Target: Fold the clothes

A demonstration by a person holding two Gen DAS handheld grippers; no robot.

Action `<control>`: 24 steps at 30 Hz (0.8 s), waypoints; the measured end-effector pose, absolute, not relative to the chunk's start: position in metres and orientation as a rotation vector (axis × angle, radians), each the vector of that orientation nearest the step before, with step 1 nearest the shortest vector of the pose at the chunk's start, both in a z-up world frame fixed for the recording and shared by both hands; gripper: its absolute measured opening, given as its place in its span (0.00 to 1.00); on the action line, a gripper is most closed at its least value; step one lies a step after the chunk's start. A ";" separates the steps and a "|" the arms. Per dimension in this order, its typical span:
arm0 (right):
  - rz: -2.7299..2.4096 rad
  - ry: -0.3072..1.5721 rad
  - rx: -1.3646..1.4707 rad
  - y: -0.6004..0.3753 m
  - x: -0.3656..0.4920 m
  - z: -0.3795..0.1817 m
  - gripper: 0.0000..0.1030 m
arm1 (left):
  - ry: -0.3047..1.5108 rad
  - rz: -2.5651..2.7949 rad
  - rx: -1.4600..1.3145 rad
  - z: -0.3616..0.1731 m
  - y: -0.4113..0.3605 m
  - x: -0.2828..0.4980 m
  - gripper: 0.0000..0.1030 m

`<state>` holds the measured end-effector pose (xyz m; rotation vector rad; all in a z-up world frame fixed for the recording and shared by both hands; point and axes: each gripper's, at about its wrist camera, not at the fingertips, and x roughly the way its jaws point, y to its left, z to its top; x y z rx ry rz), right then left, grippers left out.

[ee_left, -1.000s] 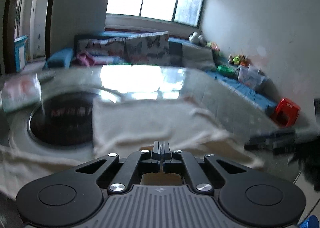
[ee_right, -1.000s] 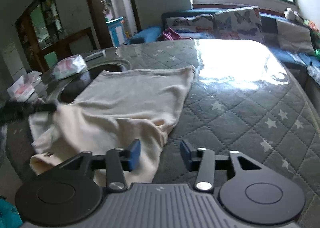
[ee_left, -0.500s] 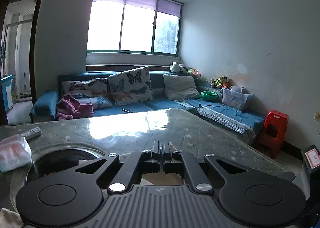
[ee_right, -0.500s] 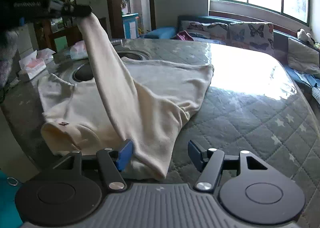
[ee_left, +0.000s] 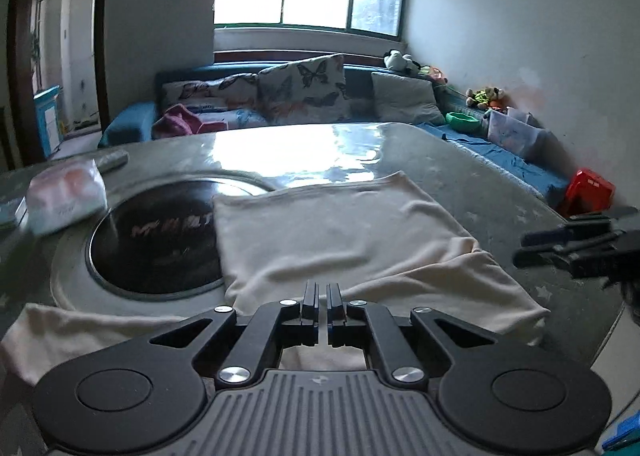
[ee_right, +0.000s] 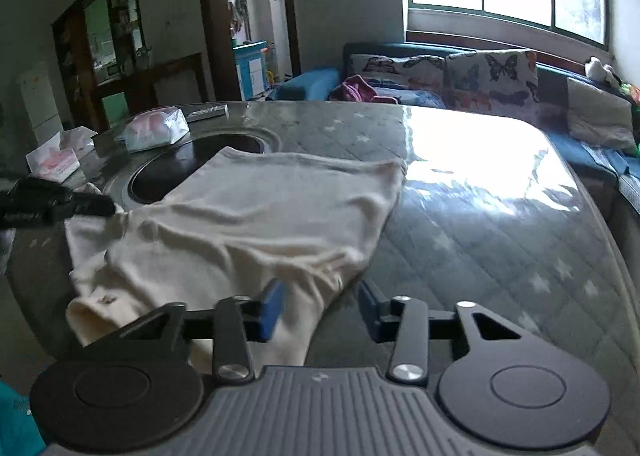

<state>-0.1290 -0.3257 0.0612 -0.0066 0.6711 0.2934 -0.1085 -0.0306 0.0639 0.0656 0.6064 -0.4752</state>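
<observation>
A cream long-sleeved top [ee_left: 344,240] lies spread on the quilted table; it also shows in the right wrist view [ee_right: 256,228]. My left gripper [ee_left: 322,296] is low over the top's near edge, jaws almost together with a thin gap, nothing visibly between them. In the right wrist view the left gripper [ee_right: 100,206] sits at the top's left shoulder. My right gripper [ee_right: 320,308] is open, its jaws either side of the top's near sleeve end without closing on it. In the left wrist view the right gripper [ee_left: 532,248] hovers at the table's right edge.
A round dark inset [ee_left: 156,240] sits in the table left of the top. A tissue pack [ee_left: 66,196] and a remote [ee_left: 114,158] lie at the far left. A tissue box [ee_right: 52,160] stands off the table's left. A sofa with cushions [ee_left: 304,92] lies behind.
My left gripper had lifted the sleeve high, then came back down to the table; the sleeve now lies folded across the top. My right gripper stayed open near the sleeve end.
</observation>
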 end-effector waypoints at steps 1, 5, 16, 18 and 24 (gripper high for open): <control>0.299 0.669 -0.008 -0.323 -0.123 0.060 0.30 | 0.603 -0.478 0.060 0.063 -0.030 -0.109 0.04; 0.317 0.671 -0.043 -0.309 -0.101 0.056 0.27 | 0.598 -0.451 0.038 0.056 -0.023 -0.102 0.04; 0.285 0.766 -0.067 -0.313 -0.085 0.034 0.24 | 0.689 -0.239 -0.069 0.019 0.030 -0.065 0.05; 0.283 0.776 -0.082 -0.312 -0.085 0.034 0.24 | 0.690 -0.231 -0.085 0.015 0.037 -0.063 0.05; 0.297 0.749 -0.079 -0.300 -0.072 0.045 0.25 | 0.687 -0.226 -0.085 0.016 0.037 -0.063 0.05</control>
